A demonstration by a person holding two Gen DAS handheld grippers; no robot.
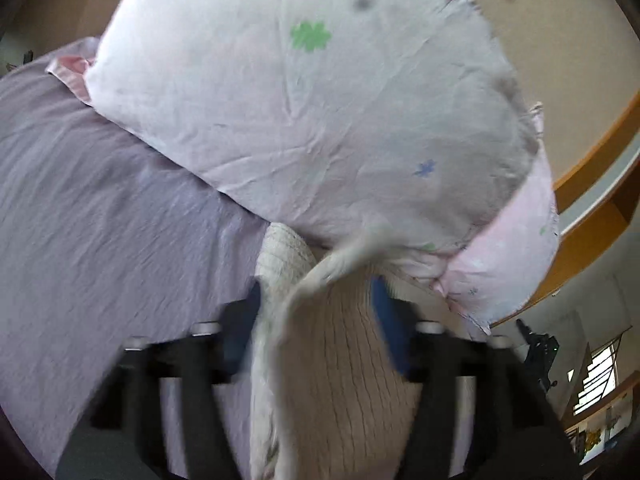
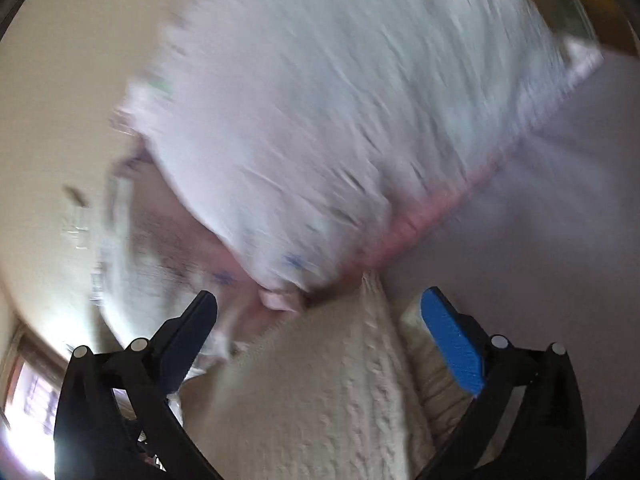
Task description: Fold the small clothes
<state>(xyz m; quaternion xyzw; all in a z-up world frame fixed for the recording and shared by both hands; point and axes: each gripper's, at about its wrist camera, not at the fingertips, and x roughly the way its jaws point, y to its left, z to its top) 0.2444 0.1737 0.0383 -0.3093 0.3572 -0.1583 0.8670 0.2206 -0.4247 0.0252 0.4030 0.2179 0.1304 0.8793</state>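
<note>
A cream ribbed knit garment (image 1: 340,364) lies on a lavender bedsheet (image 1: 100,220), bunched between the blue pads of my left gripper (image 1: 318,312); the jaws look partly closed around it, but the blur hides whether they grip it. In the right wrist view the same cream knit (image 2: 320,392) lies between the fingers of my right gripper (image 2: 320,304), whose jaws stand wide apart. Its blue pad (image 2: 452,344) sits right of the cloth and its dark pad (image 2: 188,336) to the left. The right view is heavily motion-blurred.
A large white-pink pillow with flower prints (image 1: 312,112) lies just beyond the garment; it also shows in the right wrist view (image 2: 340,120). A wooden headboard edge (image 1: 592,168) and a beige wall (image 1: 568,60) are behind. A bright window (image 2: 28,420) is at the lower left.
</note>
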